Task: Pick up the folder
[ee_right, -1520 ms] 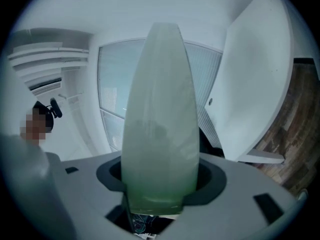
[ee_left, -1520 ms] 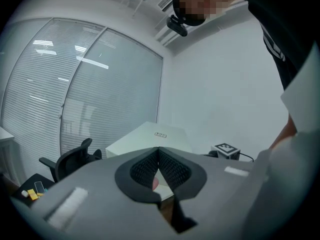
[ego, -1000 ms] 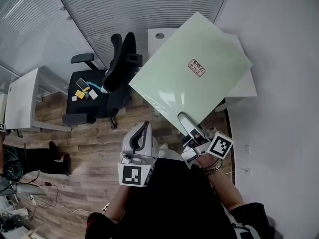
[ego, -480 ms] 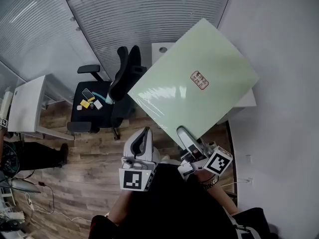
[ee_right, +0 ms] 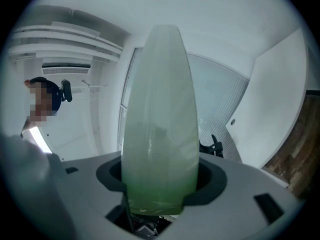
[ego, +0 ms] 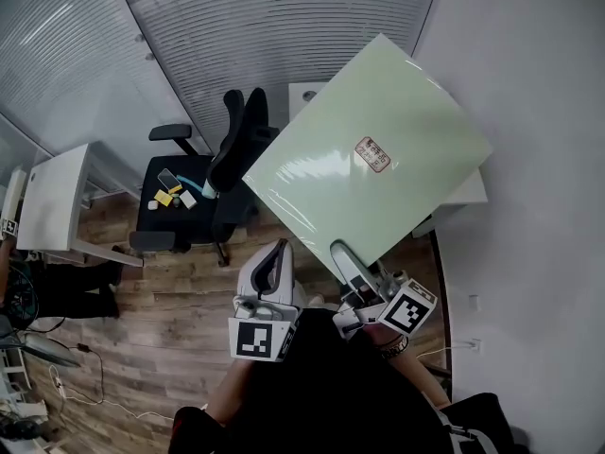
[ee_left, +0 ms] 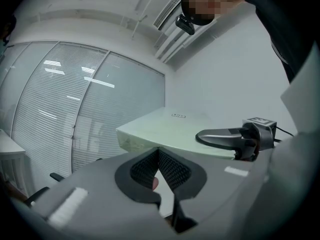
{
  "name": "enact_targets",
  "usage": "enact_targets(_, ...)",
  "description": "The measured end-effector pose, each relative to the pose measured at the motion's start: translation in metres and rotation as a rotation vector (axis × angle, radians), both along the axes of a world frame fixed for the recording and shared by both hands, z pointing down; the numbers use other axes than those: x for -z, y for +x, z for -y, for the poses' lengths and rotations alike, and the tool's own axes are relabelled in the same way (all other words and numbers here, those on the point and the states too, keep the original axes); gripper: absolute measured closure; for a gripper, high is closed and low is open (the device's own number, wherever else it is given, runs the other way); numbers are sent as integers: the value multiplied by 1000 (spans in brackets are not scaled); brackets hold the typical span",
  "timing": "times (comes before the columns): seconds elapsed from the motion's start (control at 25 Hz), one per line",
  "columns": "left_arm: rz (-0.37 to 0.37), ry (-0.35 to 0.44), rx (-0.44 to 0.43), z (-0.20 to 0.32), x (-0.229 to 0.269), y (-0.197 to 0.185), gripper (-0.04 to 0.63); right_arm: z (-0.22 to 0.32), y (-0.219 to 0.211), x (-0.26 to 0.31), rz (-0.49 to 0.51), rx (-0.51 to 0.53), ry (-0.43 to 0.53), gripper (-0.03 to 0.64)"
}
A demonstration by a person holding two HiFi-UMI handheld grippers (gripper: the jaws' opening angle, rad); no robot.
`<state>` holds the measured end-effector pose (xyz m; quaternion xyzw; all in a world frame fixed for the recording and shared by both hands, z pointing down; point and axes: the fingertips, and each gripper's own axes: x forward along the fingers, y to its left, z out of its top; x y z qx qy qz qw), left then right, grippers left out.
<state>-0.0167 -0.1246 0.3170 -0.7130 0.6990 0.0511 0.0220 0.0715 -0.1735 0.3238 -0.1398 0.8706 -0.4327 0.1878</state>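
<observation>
My right claw is clamped on the near edge of the folder. Its jaws stand wide, and the pale green cover fills the gap between them. The folder hangs in the air and fans away toward 1 o'clock from that claw, above the white worktop. As far as I can tell, no part of it rests there. My left claw sits at 9 o'clock of the right one, jaws closed together on nothing.

I judge the pick-up as good as done. The next move calls for a firm grip and a level wrist, since a broad sheet held by one edge could sag or swing.

A small red label sits near the folder's middle, but its print is too small to read. I can make out no other writing.
</observation>
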Motion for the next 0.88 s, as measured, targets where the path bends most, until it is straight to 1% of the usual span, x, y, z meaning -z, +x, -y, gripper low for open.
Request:
enact_targets(0.2, 9, -26, 2, 0, -4, -2, 591, 1, -5, -6, 15, 10, -30, 347)
enact_targets(0.32, 0, -46, 6, -2, -10, -2, 591, 2, -3, -8, 5, -5, -33, 347)
enact_targets(0.4, -7, -43, 1, -3, -10, 0, 591, 2, -2, -9, 6, -11, -40, 347)
enact_targets(0.56, 3, -51, 4, -7, -14, -1, 591, 2, -3, -12, 20, -10, -54, 347)
enact_targets(0.68, -4, -21, 11, -10, -10, -1, 591, 2, -4, -14, 16, -6, -63, 347)
enact_targets(0.76, -2, -25, 21, -12, -11, -1, 591, 2, -4, -14, 21, 2, -66, 347)
enact_targets(0.88, -1, -8, 38, -13, -5, -3, 591, 1, -5, -15, 27, 14, -67, 347)
